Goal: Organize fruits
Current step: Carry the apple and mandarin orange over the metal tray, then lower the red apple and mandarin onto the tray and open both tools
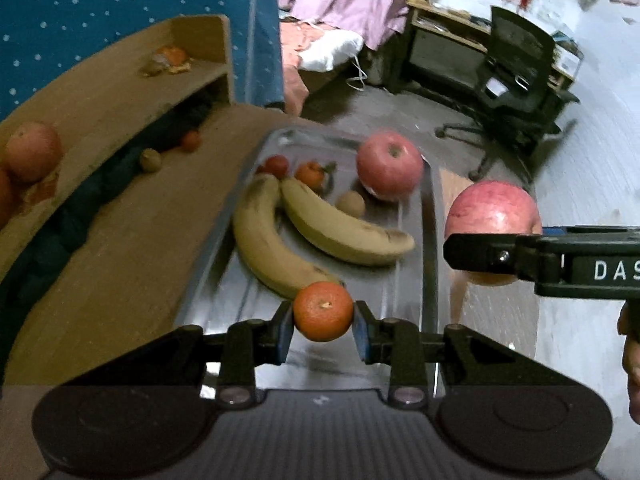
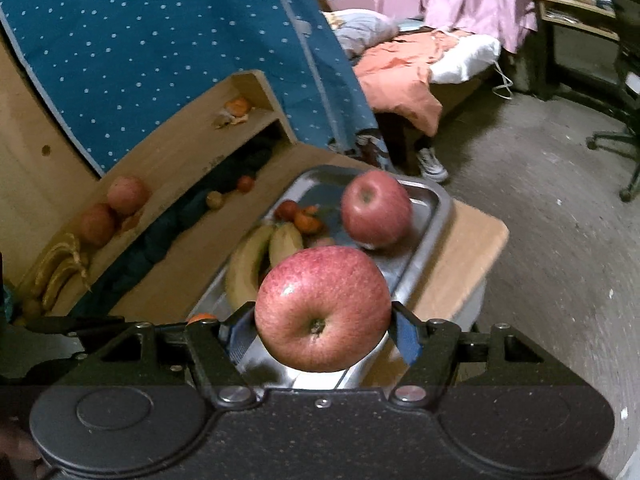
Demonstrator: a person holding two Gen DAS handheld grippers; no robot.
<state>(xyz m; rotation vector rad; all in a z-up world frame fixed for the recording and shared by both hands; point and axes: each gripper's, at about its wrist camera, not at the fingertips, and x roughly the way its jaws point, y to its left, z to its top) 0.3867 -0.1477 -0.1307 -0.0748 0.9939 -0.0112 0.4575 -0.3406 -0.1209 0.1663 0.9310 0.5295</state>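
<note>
My left gripper [image 1: 323, 318] is shut on a small tangerine [image 1: 323, 311], held above the near end of a metal tray [image 1: 428, 216]. On the tray lie two bananas [image 1: 272, 240], a red apple [image 1: 389, 165], a kiwi [image 1: 350, 203], another tangerine [image 1: 310, 174] and a small red fruit [image 1: 277, 165]. My right gripper [image 2: 323, 330] is shut on a big red apple [image 2: 323, 308] over the tray's [image 2: 442, 208] near right side; that apple [image 1: 493, 216] shows at the right in the left wrist view.
A wooden shelf [image 2: 192, 152] at the left carries apples [image 2: 127, 194], bananas [image 2: 60, 272] and a peeled tangerine [image 2: 236, 109]. A kiwi [image 1: 151, 159] and a red fruit [image 1: 191, 140] lie on the desk [image 1: 120, 260]. An office chair [image 1: 516, 80] stands on the floor beyond.
</note>
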